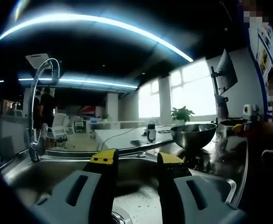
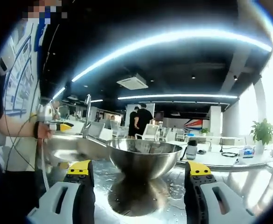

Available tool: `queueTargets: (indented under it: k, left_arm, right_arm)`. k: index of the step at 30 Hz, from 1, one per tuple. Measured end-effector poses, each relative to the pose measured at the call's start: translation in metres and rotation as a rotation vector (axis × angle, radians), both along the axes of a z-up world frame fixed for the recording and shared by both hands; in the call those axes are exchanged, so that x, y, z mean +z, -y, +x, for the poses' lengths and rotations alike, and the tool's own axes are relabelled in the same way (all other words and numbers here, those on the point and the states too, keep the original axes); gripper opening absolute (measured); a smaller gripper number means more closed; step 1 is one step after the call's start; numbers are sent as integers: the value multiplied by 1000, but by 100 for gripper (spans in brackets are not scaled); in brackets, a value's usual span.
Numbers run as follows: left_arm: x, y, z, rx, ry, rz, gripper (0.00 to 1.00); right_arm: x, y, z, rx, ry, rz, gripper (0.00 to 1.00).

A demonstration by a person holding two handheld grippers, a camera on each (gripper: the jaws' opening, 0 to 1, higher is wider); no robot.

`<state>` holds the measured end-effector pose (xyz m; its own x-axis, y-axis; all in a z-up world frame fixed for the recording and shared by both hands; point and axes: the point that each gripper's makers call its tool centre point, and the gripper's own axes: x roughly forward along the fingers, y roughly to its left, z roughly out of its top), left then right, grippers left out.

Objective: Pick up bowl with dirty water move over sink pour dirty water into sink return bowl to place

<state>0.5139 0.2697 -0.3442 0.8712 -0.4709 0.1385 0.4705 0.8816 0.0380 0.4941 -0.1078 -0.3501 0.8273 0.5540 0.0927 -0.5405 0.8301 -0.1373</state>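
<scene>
**Mia:** What could go wrong here?

**Ben:** The bowl (image 2: 144, 157) is round, shiny metal, and the counter (image 2: 173, 186) under it looks wet. If the right gripper (image 2: 139, 177) pinches just one thin bit of the rim, I think the bowl could slip or tip — and the dirty water would spill on the counter, not in the sink (image 1: 141, 205).

**Mia:** Is the right gripper holding it?

**Ben:** No. Its two yellow-tipped jaws stand wide apart at the bottom of the right gripper view, one on each side of the bowl. They do not touch it.

**Mia:** And the other one?

**Ben:** The left gripper (image 1: 137, 161) is low in the middle of the left gripper view, over the sink. Its jaws are apart too, with nothing between them.

**Mia:** Where is the bowl?

**Ben:** In the middle of the right gripper view, sitting upright on the counter. In the left gripper view it is at the middle right, beside the sink. The faucet (image 1: 39, 102) curves up at the left.

**Mia:** What does the bowl look like?

**Ben:** Deep and silver, with a thin rim — you can see its reflection on the wet counter. I cannot see inside, so I cannot tell how much water it holds. If it is full, it may slosh when moved fast.
</scene>
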Motion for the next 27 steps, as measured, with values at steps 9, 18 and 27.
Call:
queueTargets:
  k: [9, 18, 27]
  left_arm:
    - [-1, -7, 5, 43, 13, 21, 42]
    - [-2, -7, 4, 41, 3, 19, 39]
    - [2, -5, 0, 45, 41, 61, 39]
  right_arm:
    - [-4, -6, -9, 32, -9, -42, 67]
    - [-5, -1, -7, 13, -19, -46, 62]
    - [-6, 2, -5, -3, -18, -53, 61]
